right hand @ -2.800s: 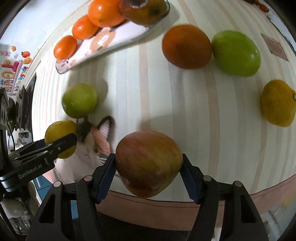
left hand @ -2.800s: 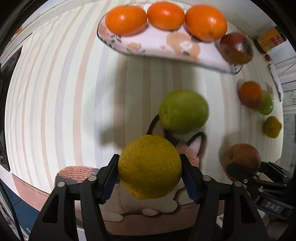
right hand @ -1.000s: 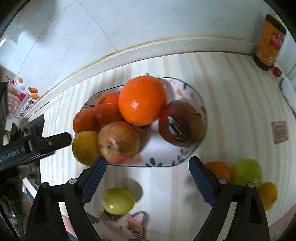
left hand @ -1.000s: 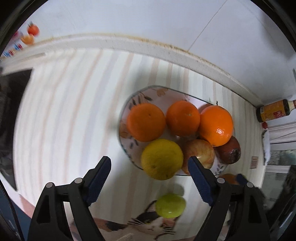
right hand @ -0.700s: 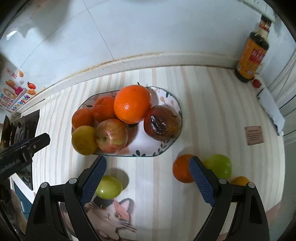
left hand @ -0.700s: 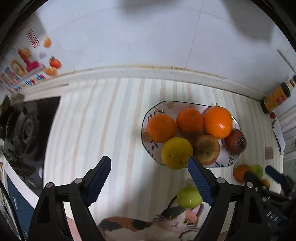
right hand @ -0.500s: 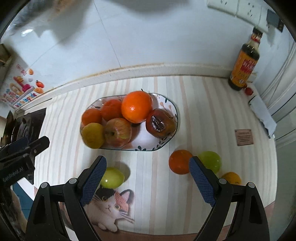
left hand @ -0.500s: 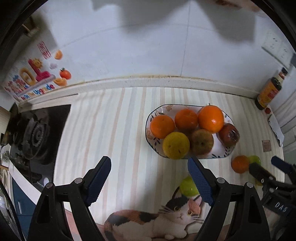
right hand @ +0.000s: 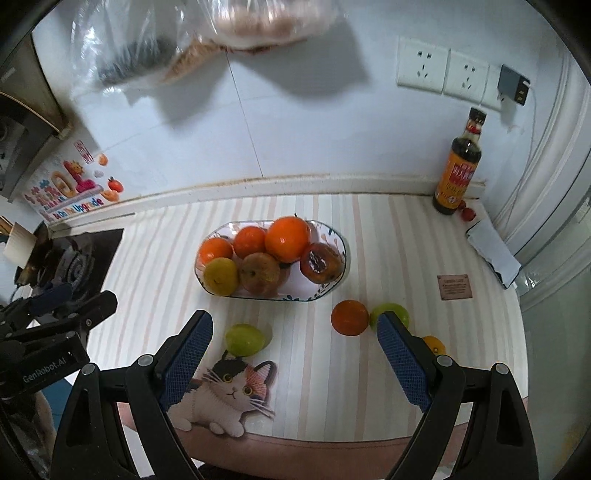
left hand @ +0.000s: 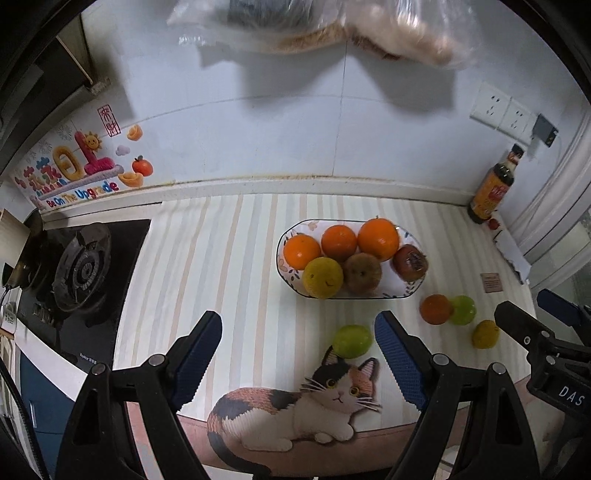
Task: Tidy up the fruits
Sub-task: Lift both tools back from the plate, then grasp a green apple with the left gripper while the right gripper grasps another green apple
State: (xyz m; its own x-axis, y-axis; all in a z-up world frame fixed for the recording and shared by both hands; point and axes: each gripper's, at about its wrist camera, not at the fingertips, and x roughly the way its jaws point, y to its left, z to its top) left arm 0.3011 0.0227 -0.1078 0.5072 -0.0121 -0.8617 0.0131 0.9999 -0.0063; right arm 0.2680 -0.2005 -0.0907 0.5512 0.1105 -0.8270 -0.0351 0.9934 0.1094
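An oval patterned plate (left hand: 290,275) (right hand: 338,280) on the striped counter holds three oranges, a yellow citrus (left hand: 322,277) (right hand: 221,276), a reddish apple (left hand: 361,273) (right hand: 259,274) and a dark bruised fruit (left hand: 410,262) (right hand: 320,263). Loose on the counter lie a green fruit (left hand: 351,340) (right hand: 245,339) by the cat picture, and an orange (left hand: 436,309) (right hand: 349,316), a second green fruit (left hand: 461,309) (right hand: 391,312) and a small yellow fruit (left hand: 484,334) (right hand: 434,344) to the right. My left gripper (left hand: 299,354) and my right gripper (right hand: 293,349) both hang high above the counter, open and empty.
A gas hob (left hand: 79,269) lies at the counter's left end. A sauce bottle (right hand: 458,166) stands at the back right by the wall sockets, with small red things beside it. A cat picture (left hand: 295,410) marks the front edge. Plastic bags (right hand: 229,29) hang overhead.
Both grippers have risen and drawn back from the plate, staying open and empty. Earlier each had carried a fruit, the yellow citrus and the apple, which now lie on the plate.
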